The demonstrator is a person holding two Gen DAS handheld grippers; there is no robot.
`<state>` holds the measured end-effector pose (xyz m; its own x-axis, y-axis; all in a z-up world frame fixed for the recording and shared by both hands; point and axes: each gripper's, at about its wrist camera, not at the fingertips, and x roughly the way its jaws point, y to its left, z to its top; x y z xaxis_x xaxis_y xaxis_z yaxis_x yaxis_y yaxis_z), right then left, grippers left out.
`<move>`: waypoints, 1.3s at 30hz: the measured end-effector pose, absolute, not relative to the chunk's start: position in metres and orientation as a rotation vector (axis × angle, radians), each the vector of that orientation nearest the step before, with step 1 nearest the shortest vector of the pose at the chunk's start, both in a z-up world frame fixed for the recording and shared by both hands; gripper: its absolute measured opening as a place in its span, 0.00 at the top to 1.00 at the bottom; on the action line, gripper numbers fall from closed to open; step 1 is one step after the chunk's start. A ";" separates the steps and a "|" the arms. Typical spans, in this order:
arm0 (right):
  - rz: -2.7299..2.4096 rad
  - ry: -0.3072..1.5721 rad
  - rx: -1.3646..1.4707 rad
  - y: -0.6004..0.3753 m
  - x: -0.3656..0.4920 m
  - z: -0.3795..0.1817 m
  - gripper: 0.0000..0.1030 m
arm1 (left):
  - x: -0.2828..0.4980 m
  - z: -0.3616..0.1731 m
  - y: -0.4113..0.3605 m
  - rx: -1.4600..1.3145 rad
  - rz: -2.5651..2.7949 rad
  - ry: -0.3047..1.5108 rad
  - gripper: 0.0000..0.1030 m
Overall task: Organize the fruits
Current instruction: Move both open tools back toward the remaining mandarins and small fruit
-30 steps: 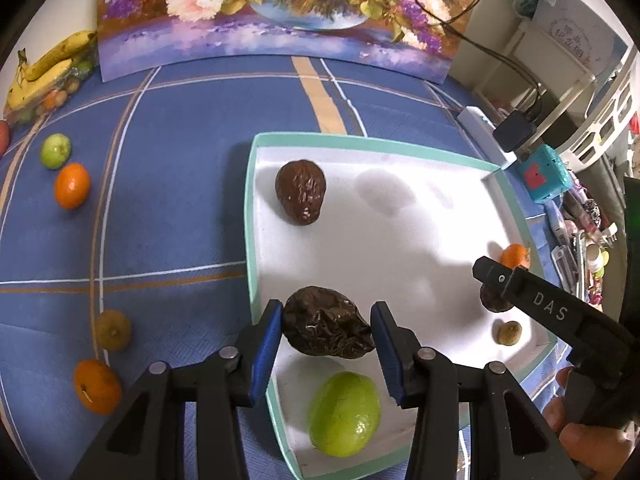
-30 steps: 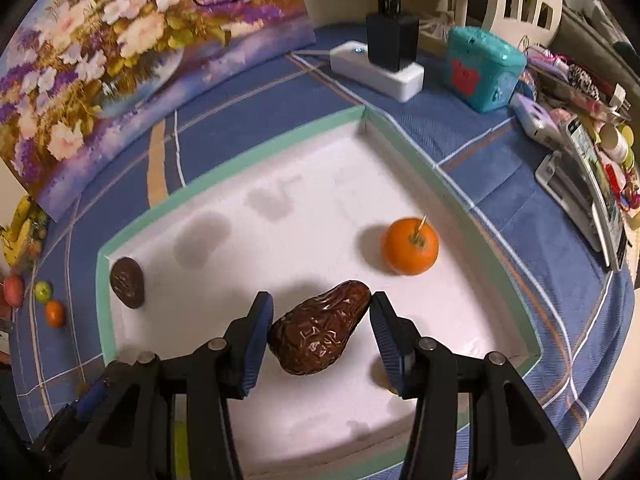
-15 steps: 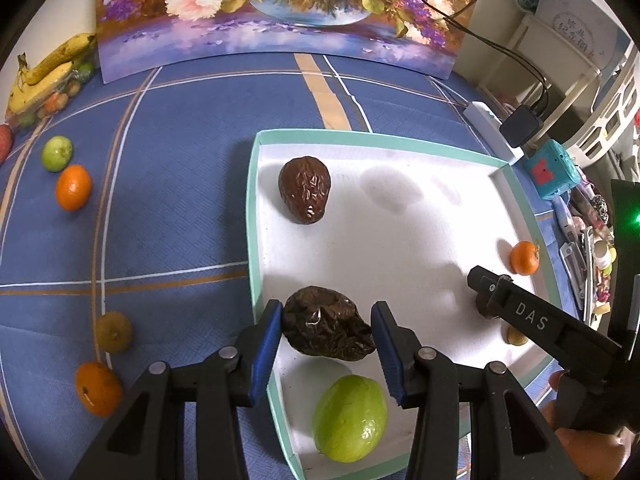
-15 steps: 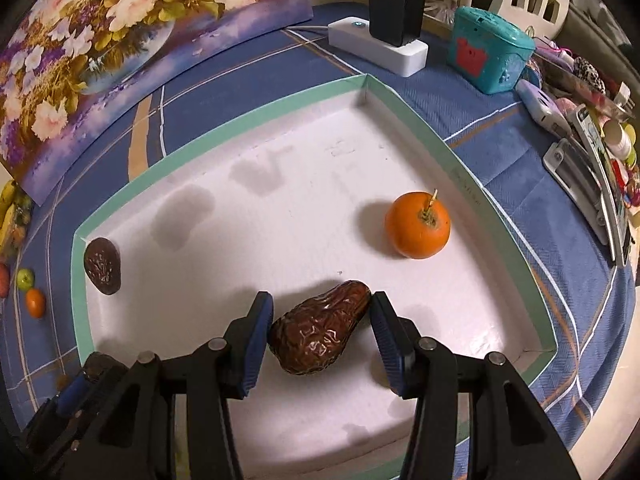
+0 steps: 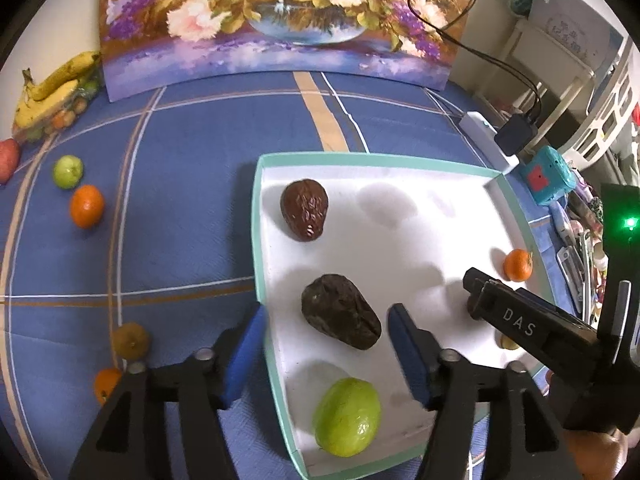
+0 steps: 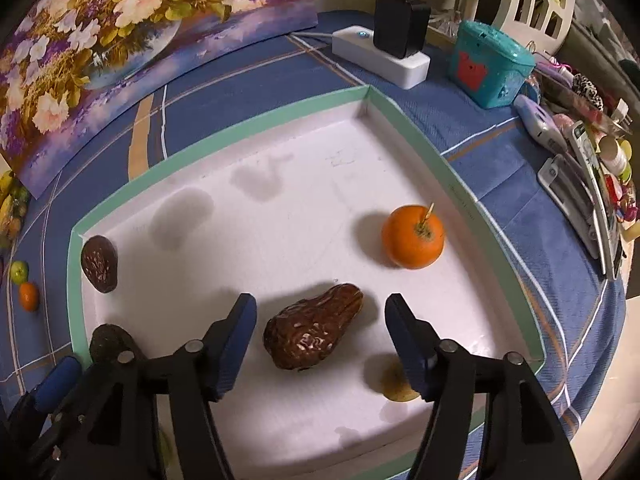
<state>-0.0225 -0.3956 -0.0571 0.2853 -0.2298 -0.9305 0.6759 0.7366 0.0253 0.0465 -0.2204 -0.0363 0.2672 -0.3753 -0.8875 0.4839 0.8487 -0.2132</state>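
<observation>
A white tray with a teal rim (image 5: 256, 240) (image 6: 256, 128) holds fruit. My left gripper (image 5: 326, 350) is open around a dark wrinkled avocado (image 5: 340, 312) that lies on the tray floor. A lime-green fruit (image 5: 347, 416) and another dark avocado (image 5: 305, 210) also lie in the tray. My right gripper (image 6: 320, 326) is open around a brown wrinkled avocado (image 6: 312, 328) resting on the tray. An orange (image 6: 413, 237) sits beyond it. A small yellowish fruit (image 6: 394, 380) is partly hidden by the right finger.
On the blue cloth left of the tray lie two oranges (image 5: 86, 206) (image 5: 106, 384), a green fruit (image 5: 68, 171) and a brownish fruit (image 5: 130, 341). Bananas (image 5: 52, 92) sit far left. A flower painting (image 5: 280, 16), power strip (image 6: 380, 60) and teal box (image 6: 490, 64) stand behind.
Both grippers have opened and let go of their avocados, which now rest on the tray floor. Both grippers have also drawn back slightly.
</observation>
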 end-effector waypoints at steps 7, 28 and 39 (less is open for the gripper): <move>-0.629 1.089 0.465 -0.397 -0.024 -0.046 0.09 | 0.052 -0.023 -0.206 0.110 -0.500 1.107 0.12; -0.515 0.971 0.358 -0.360 -0.011 -0.021 0.08 | 0.106 0.009 -0.078 -0.041 -0.098 0.988 0.00; -0.407 0.934 0.303 -0.330 -0.002 -0.005 0.08 | 0.113 0.030 -0.026 -0.045 -0.025 0.950 0.00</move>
